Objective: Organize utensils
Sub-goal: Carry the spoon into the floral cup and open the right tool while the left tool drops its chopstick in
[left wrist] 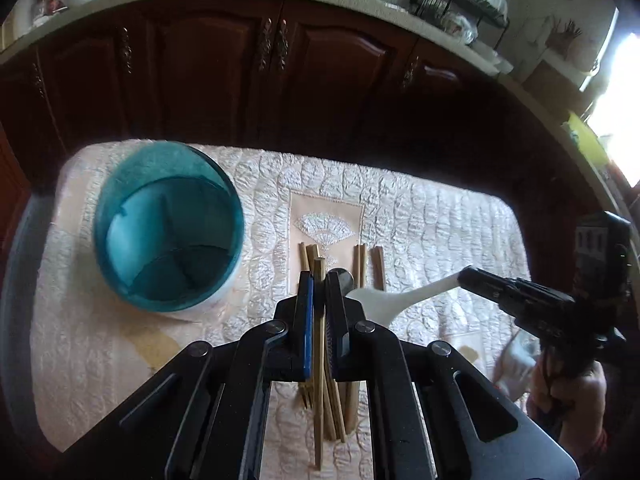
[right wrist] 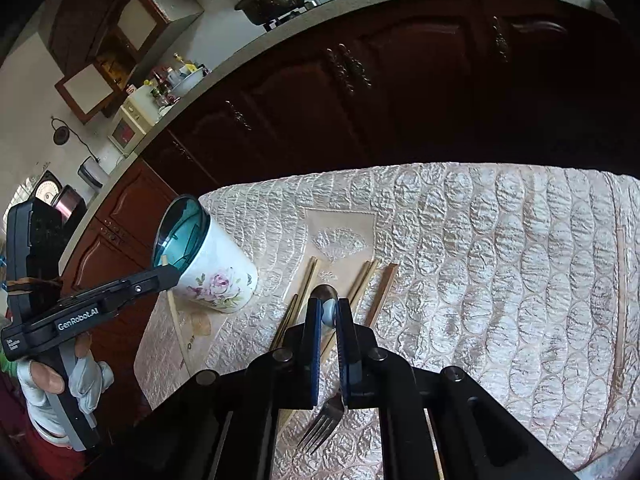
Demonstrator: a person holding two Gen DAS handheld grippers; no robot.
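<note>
My left gripper [left wrist: 319, 276] is shut on a single wooden chopstick [left wrist: 319, 360], which hangs above the cloth; the right wrist view shows this gripper [right wrist: 170, 270] beside the cup's rim. The cup [left wrist: 168, 224] is white with flowers [right wrist: 216, 272] and teal dividers inside, and it stands at the left. My right gripper [right wrist: 329, 304] is shut on the handle of a white spoon [left wrist: 384, 300], lifted off the table. Several loose chopsticks [left wrist: 362, 260], a metal spoon [right wrist: 324, 291] and a fork [right wrist: 322, 424] lie on the cloth below.
A quilted cream cloth [right wrist: 480, 260] covers the table. Dark wooden cabinets [left wrist: 280, 80] under a cluttered counter stand just beyond the far edge. One more chopstick [right wrist: 620, 300] lies far right. A gloved hand [right wrist: 84, 384] holds the left gripper.
</note>
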